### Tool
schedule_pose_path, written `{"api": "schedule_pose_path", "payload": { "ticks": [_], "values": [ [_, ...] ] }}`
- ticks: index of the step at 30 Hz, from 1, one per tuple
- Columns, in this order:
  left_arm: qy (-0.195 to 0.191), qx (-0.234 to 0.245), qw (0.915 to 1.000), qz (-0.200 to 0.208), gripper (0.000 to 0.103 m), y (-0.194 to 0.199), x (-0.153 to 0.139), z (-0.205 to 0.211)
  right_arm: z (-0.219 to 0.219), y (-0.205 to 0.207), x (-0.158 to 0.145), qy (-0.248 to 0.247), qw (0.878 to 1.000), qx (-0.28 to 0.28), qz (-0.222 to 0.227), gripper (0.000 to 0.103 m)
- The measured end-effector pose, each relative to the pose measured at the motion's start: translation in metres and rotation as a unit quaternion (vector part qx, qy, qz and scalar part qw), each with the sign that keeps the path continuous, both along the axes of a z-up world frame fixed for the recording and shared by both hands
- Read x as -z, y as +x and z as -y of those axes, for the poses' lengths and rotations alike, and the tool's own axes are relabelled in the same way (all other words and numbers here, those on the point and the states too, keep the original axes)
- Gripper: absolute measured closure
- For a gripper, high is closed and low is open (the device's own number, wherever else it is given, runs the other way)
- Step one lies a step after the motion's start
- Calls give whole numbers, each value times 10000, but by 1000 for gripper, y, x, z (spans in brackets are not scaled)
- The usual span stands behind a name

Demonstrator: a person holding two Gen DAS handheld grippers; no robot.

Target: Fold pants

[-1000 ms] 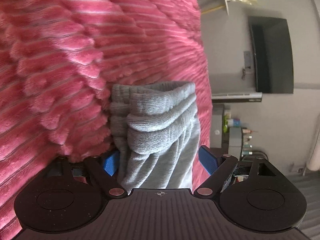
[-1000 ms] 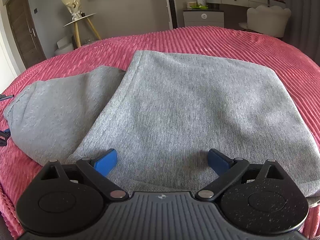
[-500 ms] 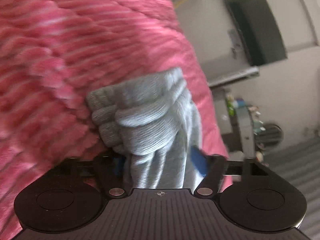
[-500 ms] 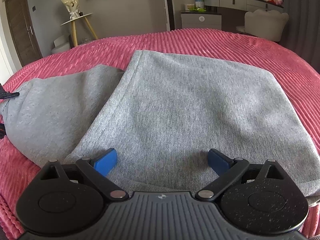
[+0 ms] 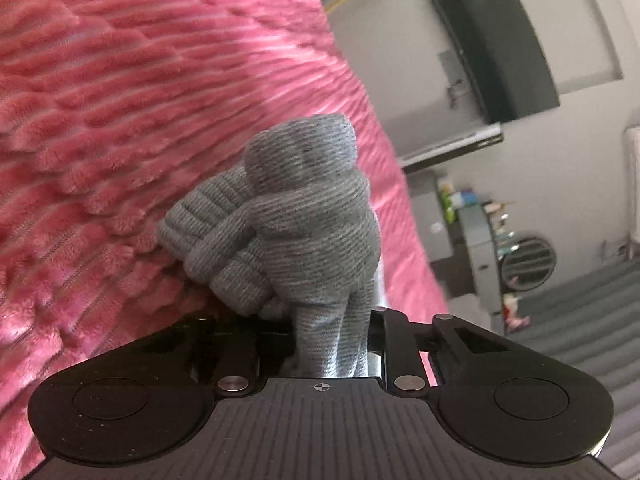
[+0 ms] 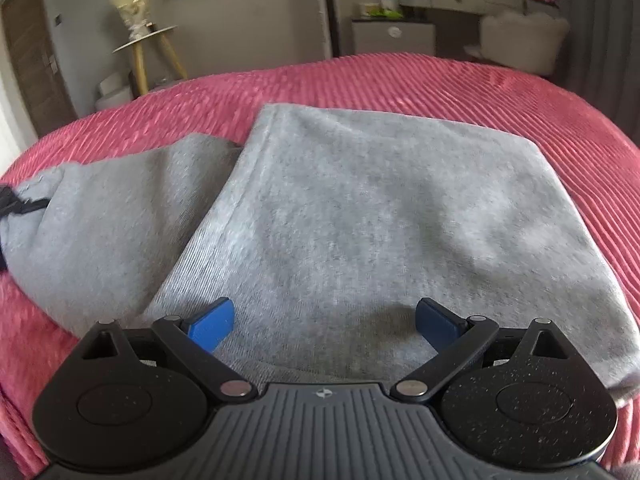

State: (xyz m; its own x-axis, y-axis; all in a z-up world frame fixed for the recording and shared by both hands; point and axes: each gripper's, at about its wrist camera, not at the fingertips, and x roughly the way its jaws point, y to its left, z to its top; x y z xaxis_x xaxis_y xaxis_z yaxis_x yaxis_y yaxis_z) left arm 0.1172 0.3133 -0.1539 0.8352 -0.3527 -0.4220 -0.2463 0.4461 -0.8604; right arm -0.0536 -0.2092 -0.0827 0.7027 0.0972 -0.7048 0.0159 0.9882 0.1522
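Grey knit pants [image 6: 360, 208] lie on a pink ribbed bedspread [image 6: 440, 80], folded into a wide panel with a leg end [image 6: 104, 220] reaching left. My left gripper [image 5: 332, 344] is shut on the bunched ribbed cuff of the pants [image 5: 288, 232], which stands up between the jaws; the pads are hidden by cloth. It shows as a dark shape at the left edge of the right wrist view [image 6: 16, 204]. My right gripper [image 6: 324, 320] is open, low over the near edge of the folded panel, with nothing between its blue pads.
The pink bedspread [image 5: 140, 120] fills the left wrist view's left side. Beyond the bed are a small yellow-legged side table [image 6: 148, 44], a wall television [image 5: 496, 44], a grey dresser [image 6: 400, 32] and a white chair [image 6: 520, 36].
My left gripper closed on the pants cuff and tilted, bunching the cloth. The right gripper stayed open and shifted slightly back from the panel.
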Motion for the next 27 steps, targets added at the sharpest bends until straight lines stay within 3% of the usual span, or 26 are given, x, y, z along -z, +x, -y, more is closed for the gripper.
{"api": "schedule_pose_path", "payload": {
  "ticks": [5,7,9,13,16,18,21,23,24,25,26,27],
  "values": [
    [643,19,9971,402,82,-12,-41,19,28,-7,-23,393,9975,505,282,6],
    [1116,124,9913,687,82,-19,-68,37,42,-12,-32,458,9953,744,423,6],
    [1741,387,9783,1059,82,-24,-102,70,58,-17,-40,490,9919,1032,556,6],
    [2373,1171,9453,1908,82,-35,-164,159,92,-30,-53,533,9809,1627,926,6],
    [2692,1905,9138,2369,82,-47,-189,250,124,-42,-65,729,9657,2159,1245,6],
    [2951,2465,8878,2527,81,-54,-186,320,148,-51,-69,990,9544,2453,1381,6],
    [3443,3167,8519,2355,76,-61,-147,420,176,-64,-68,1311,9407,2751,1489,6],
    [3819,3591,8331,1768,72,-59,-102,479,191,-70,-61,1376,9378,2840,1450,6],
    [4060,3883,8166,1322,70,-58,-79,503,194,-72,-57,1392,9380,2851,1397,6],
    [4431,4123,7917,829,67,-57,-54,527,199,-72,-50,1430,9389,2854,1289,6],
    [4856,4076,7663,1040,66,-70,-45,538,203,-72,-44,1495,9399,2840,1162,6],
    [5174,3927,7473,1402,62,-85,-47,542,205,-73,-39,1583,9413,2783,1069,6]
  ]
}}
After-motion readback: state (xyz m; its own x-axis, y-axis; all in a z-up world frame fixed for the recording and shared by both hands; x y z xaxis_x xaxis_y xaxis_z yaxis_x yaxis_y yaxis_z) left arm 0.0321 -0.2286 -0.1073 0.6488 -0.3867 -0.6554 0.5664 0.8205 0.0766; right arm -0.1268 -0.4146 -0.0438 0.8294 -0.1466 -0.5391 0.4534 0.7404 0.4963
